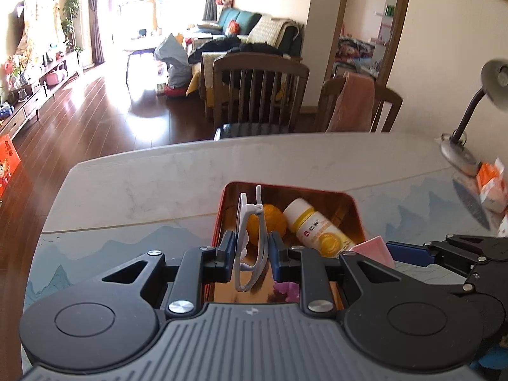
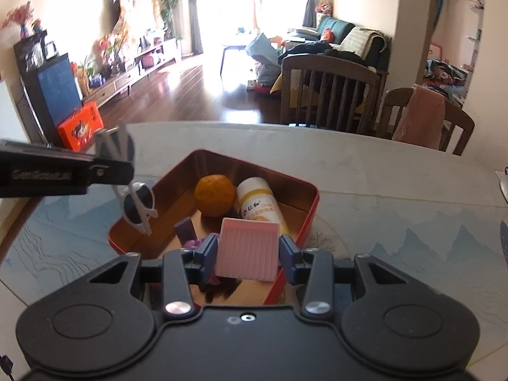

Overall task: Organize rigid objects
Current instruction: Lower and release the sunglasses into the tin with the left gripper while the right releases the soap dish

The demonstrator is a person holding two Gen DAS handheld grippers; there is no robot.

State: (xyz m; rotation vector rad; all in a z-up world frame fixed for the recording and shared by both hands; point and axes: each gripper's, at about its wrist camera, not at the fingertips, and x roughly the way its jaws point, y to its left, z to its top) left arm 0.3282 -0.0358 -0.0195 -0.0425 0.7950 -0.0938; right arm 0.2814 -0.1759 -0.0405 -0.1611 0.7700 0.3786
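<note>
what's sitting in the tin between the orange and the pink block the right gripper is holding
Mostly bare tin floor, plainly seen in the right wrist view. The white and yellow bottle lies just beside that line, right of the orange, its lower end hidden behind the pink block.

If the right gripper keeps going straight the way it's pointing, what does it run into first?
Probably the inside of the red tin. The right gripper, shut on a pink ribbed block, aims down into it, with the white bottle and the orange just ahead. Depth is uncertain.
</note>
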